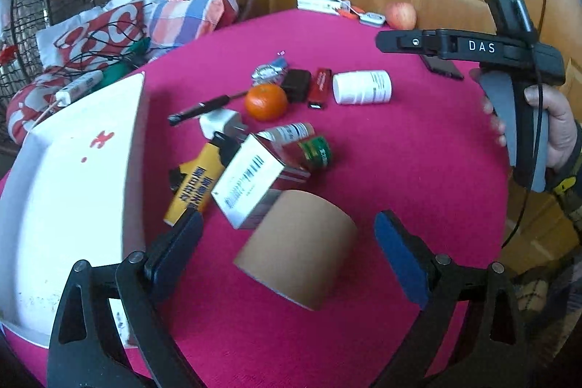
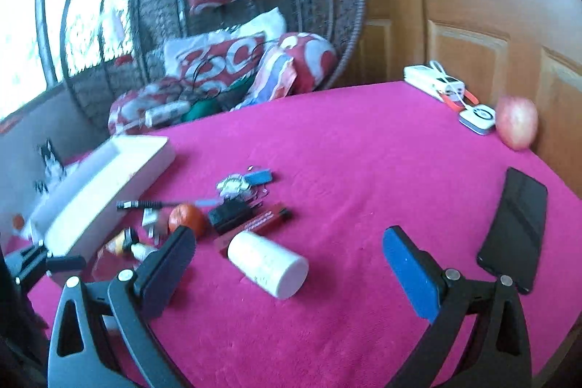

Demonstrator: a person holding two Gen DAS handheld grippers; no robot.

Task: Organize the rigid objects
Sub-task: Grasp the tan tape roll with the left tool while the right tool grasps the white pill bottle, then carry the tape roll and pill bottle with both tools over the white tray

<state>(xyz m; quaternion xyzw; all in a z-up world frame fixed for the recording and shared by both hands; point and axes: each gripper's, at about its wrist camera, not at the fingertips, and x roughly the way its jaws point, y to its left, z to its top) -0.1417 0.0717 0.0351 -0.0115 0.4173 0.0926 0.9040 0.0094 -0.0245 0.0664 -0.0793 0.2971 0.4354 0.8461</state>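
A brown cardboard cylinder (image 1: 296, 248) lies on the pink tablecloth, right ahead of my open left gripper (image 1: 291, 242) and between its fingers' line. Behind it sit a red-and-white box (image 1: 251, 179), a yellow packet (image 1: 192, 184), a green-capped bottle (image 1: 305, 142), an orange (image 1: 265, 101) and a white jar (image 1: 362, 87). My right gripper (image 2: 289, 264) is open above the cloth, with the white jar (image 2: 267, 264) lying on its side just ahead between its fingers. The orange (image 2: 186, 218) and a red lighter (image 2: 263, 220) lie beyond it.
A white open tray (image 1: 72, 191) stands at the left edge of the table. A black phone (image 2: 516, 228) lies at the right, an apple (image 2: 516, 122) and white chargers (image 2: 436, 80) at the far corner. A wicker chair with cushions (image 2: 225, 60) stands behind, a wooden door to the right.
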